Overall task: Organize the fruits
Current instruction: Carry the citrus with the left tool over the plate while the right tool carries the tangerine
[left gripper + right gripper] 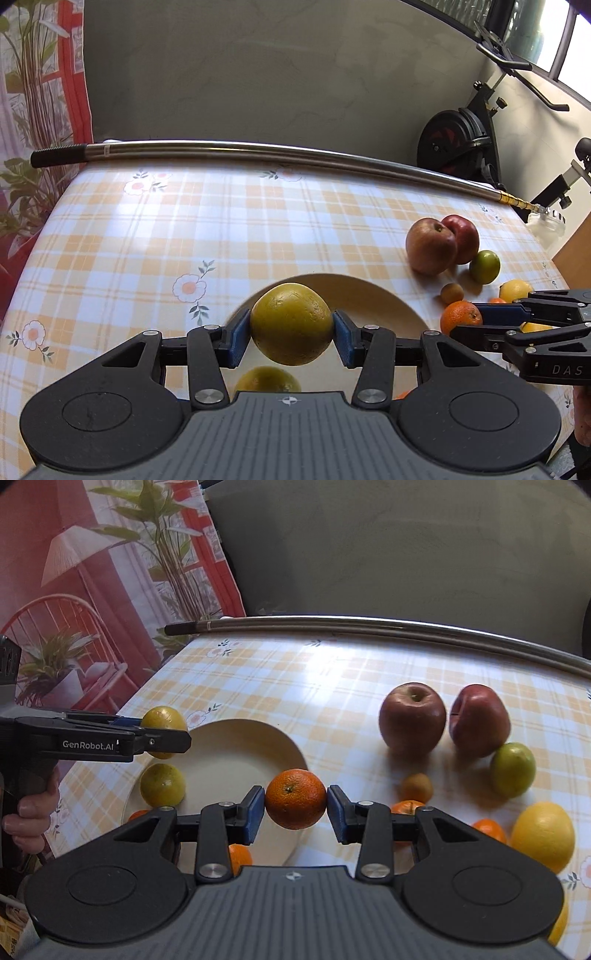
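Note:
My left gripper is shut on a yellow-green citrus fruit and holds it above the near edge of the cream plate. A second yellow-green citrus lies on the plate below it. My right gripper is shut on an orange just above the plate's right rim. In the left wrist view the right gripper reaches in from the right with the orange. Two red apples stand to the right.
A green lime, a small brown fruit, a lemon and small oranges lie right of the plate. A metal pole lies along the table's far edge. An exercise bike stands behind.

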